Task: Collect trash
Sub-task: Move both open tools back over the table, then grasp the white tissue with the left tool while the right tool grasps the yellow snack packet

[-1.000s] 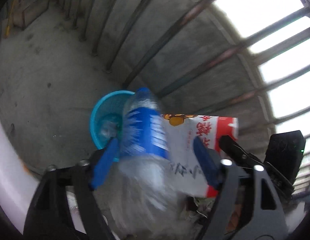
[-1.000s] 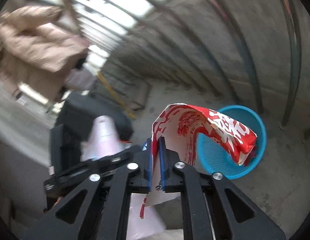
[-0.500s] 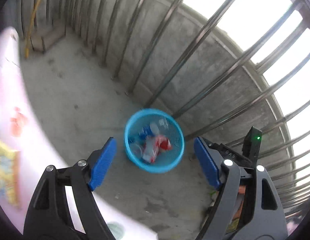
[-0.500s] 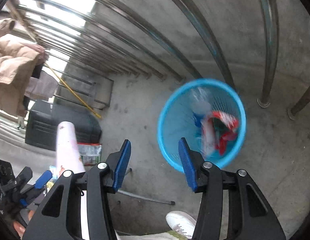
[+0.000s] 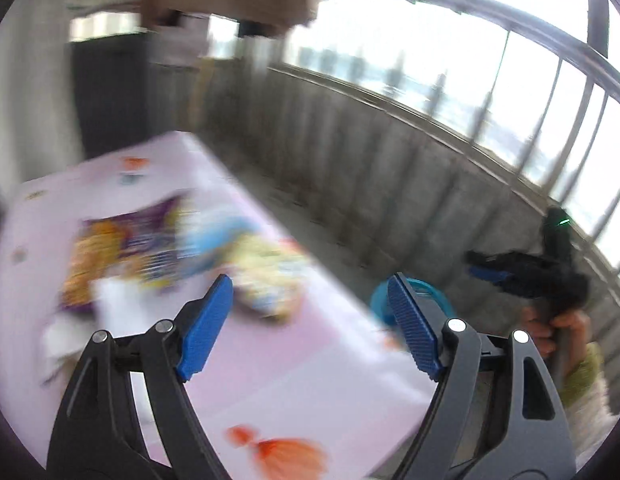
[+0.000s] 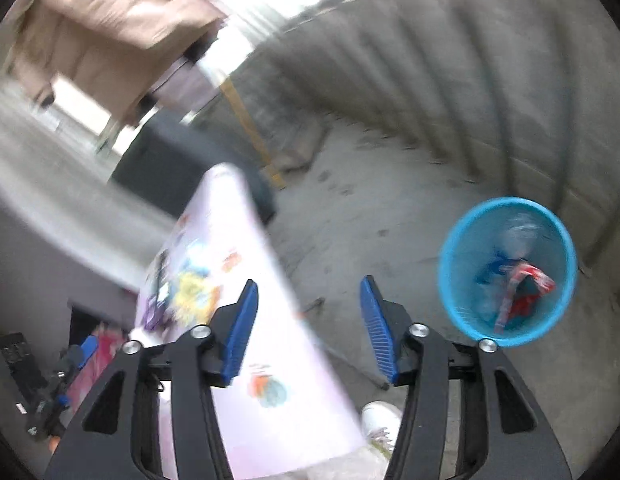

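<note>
A blue basket (image 6: 508, 272) stands on the concrete floor at the right of the right wrist view. A red-and-white wrapper (image 6: 522, 292) and a blue-labelled bottle (image 6: 506, 248) lie in it. Its rim (image 5: 420, 286) peeks past the table in the left wrist view. My left gripper (image 5: 310, 324) is open and empty above the pink table (image 5: 270, 360), near several blurred snack wrappers (image 5: 142, 248). My right gripper (image 6: 306, 328) is open and empty over the table's edge (image 6: 246, 280); it also shows in the left wrist view (image 5: 526, 272).
A metal railing on a low concrete wall (image 5: 430, 168) runs behind the table. A dark cabinet (image 5: 106, 92) stands at the back left. Beige clothing (image 6: 110, 20) hangs overhead. A white shoe (image 6: 380, 418) is on the floor.
Both grippers let go of the bottle and the wrapper into the basket and opened. Both then swung away from the basket toward the table.
</note>
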A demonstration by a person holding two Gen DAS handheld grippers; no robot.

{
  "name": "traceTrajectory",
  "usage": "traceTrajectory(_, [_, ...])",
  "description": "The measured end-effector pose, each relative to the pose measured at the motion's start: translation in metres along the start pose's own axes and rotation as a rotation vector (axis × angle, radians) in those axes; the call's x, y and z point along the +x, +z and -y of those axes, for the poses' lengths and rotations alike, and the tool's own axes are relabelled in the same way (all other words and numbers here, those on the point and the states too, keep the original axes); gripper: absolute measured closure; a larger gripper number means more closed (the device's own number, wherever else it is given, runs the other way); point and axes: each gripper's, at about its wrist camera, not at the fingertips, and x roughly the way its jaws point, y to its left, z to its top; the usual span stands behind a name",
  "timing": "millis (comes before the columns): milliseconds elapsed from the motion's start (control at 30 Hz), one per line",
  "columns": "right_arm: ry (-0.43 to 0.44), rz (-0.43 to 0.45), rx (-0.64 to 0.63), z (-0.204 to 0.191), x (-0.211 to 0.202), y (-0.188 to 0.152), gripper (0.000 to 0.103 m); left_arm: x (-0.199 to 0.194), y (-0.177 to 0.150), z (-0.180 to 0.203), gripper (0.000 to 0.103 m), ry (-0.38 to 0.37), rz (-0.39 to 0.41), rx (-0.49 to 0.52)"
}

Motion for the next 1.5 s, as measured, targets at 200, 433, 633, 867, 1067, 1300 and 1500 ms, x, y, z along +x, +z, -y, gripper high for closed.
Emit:
traceTrajectory(200, [0.049,-0.121,-0.168,-0.088,0.063,-0.011,0.045,-0.026,-0.028,-0.082,0.028,0.120,0.004,-0.196])
traceTrajectory(433, [0.017,-0.202,-0.232,-0.143,0.124,-0.026,0.045,-0.008,-0.033,-0.130,0.035,0.113,-0.023,-0.273])
traceTrajectory(633, [-0.074,-0.189,-0.297,-0.151,0.171,-0.017,0.038,0.031,-0.041,-0.141,0.046,0.094,-0.087,-0.282])
traceTrajectory(867, [-0.180,-0.221,-0.410,-0.157,0.218,-0.019,0.038,0.062,-0.040,-0.156,0.068,0.099,-0.137,-0.304])
traceTrajectory(1067, [-0.242,-0.228,-0.533,-0.167,0.224,-0.037,0.055,0.069,-0.042,-0.159,0.095,0.085,-0.151,-0.299])
traceTrajectory(1300, [-0.234,-0.284,-0.514,-0.164,0.218,-0.048,0.095,0.056,-0.047,-0.148,0.102,0.049,-0.146,-0.301])
traceTrajectory(1500, [-0.218,-0.305,-0.488,-0.155,0.196,-0.065,0.098,0.042,-0.062,-0.130,0.102,0.035,-0.169,-0.306])
